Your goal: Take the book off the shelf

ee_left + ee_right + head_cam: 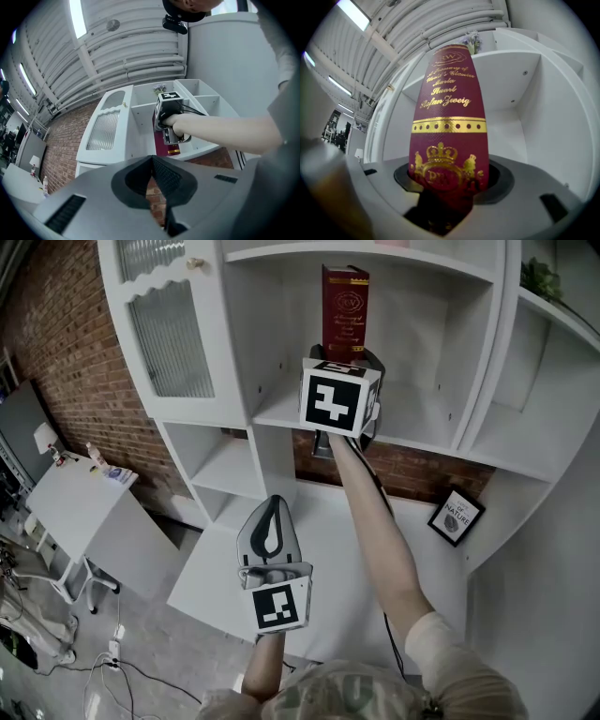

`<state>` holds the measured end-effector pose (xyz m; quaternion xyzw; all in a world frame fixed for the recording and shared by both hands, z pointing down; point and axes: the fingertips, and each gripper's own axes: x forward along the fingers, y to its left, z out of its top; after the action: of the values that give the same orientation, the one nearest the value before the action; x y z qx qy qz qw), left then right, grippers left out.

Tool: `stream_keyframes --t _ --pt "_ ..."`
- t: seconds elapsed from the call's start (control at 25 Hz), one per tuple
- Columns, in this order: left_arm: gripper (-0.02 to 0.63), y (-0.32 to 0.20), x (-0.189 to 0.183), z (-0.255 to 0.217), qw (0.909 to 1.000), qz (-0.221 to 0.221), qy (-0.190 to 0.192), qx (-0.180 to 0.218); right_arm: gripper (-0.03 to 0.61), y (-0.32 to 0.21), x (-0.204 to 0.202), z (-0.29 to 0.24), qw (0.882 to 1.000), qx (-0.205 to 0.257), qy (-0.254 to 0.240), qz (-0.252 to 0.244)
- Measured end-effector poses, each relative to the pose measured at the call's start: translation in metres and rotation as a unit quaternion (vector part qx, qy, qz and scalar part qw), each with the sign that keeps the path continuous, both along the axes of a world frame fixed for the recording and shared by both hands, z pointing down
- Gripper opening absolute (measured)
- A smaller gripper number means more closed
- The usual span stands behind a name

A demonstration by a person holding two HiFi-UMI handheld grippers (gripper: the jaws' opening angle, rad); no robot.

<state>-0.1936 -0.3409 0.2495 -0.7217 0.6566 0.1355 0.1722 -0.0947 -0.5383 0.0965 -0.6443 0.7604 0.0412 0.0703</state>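
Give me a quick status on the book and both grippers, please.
Right gripper closed on book, upright on shelf. Left gripper shut, empty. Nothing blocking.

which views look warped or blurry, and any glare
Right gripper view: fisheye bulges the book, its base dark and soft. Left gripper view: edges curve, ceiling light blown out, near jaws soft. Head view: sharp, evenly lit, mild bending.

The book (449,136) is maroon with gold lettering, a dotted gold band and a crowned crest. The shelf (427,432) is white; the wall (66,352) behind, red-brown brick.
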Motion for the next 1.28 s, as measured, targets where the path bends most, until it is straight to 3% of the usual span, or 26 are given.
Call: stream_keyframes --t 0.16,0.32,0.44,0.6,0.8,1.0,1.28 --pt "0.013 0.011 0.001 -0.005 1.0000 -0.003 0.001 0.003 0.247 0.040 -0.004 0.002 0.999 0.017 -0.013 -0.031" --pt "0.013 0.020 -0.002 -0.010 0.9999 -0.010 0.004 0.006 0.245 0.082 -0.010 0.008 0.994 0.031 -0.042 -0.092" --pt "0.013 0.025 -0.002 -0.018 0.9998 -0.012 0.011 0.013 0.245 0.115 -0.013 0.010 0.988 0.066 -0.046 -0.131" --pt "0.013 0.032 -0.001 -0.018 0.9998 -0.013 0.007 0.010 0.245 0.154 -0.015 0.026 0.975 0.130 -0.026 -0.180" --pt "0.013 0.035 0.001 -0.012 0.9998 -0.010 0.016 -0.001 0.245 0.193 -0.009 0.061 0.966 0.172 0.022 -0.193" --pt "0.012 0.048 -0.010 -0.012 0.9995 -0.029 0.016 -0.003 0.245 0.215 -0.002 0.100 0.962 0.172 0.035 -0.209" --pt "0.013 0.064 -0.027 0.006 0.9982 -0.055 0.023 -0.008 0.245 0.223 -0.002 0.169 0.967 0.116 0.029 -0.227"
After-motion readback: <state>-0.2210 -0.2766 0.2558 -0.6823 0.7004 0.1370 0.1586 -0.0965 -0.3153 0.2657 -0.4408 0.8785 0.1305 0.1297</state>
